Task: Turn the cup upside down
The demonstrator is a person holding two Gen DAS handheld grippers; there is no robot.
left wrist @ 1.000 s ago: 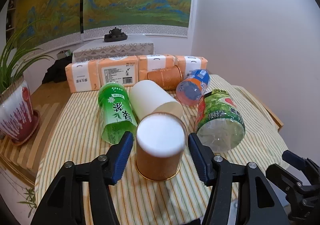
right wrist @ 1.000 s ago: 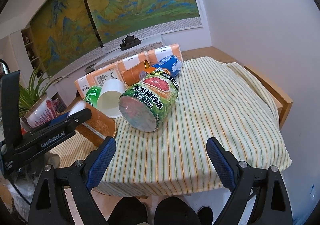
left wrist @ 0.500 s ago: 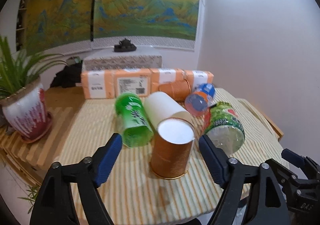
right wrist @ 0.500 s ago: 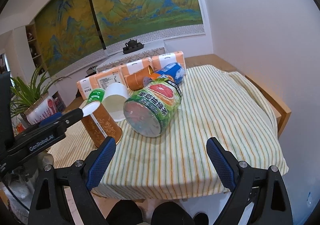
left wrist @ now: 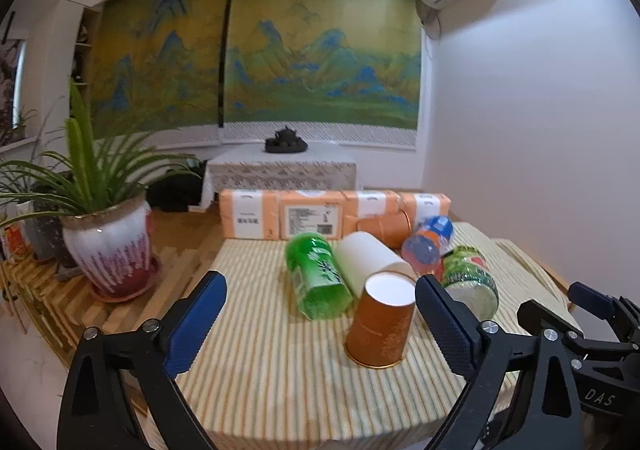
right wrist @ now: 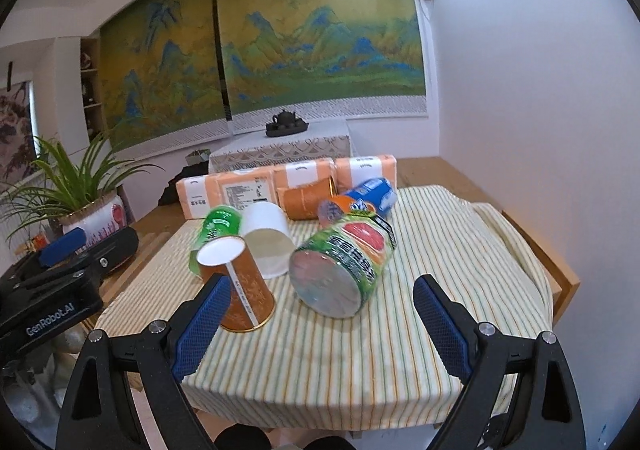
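Cup (left wrist: 380, 324) of orange paper stands mouth-down on the striped cloth of the tabletop (left wrist: 256, 370), near its front edge, white base facing up and gilt rim flat against the fabric. By the look of it, the flip is done: nothing touches the cup and it sits steady on its wider end, the stable way for an inverted cup to rest.

Left tool (left wrist: 320, 326) hangs in front of the tabletop with its blue pads (left wrist: 196, 324) spread wide, the cup lying between them in the view but clear of both. Right tool (right wrist: 322, 326) is likewise spread and holds nothing, hovering off the front edge and pointing toward the middle of the cloth. Neither seems placed for a grasp; both appear held clear so the cup can stand alone.

Behind the cup lie a green tea bottle (left wrist: 316, 274) and a white cup (left wrist: 370, 262), both on their sides, the white cup just behind the orange one. Toward the right edge rests a grapefruit drink bottle (right wrist: 344, 266), base toward the right wrist camera, with an orange soda bottle (left wrist: 428, 242) farther back. Tissue packs (left wrist: 304, 212) line the far edge, a second orange cup (right wrist: 306, 196) lying against them. A potted plant (left wrist: 106, 234) stands on a slatted wooden surface beyond the left edge.
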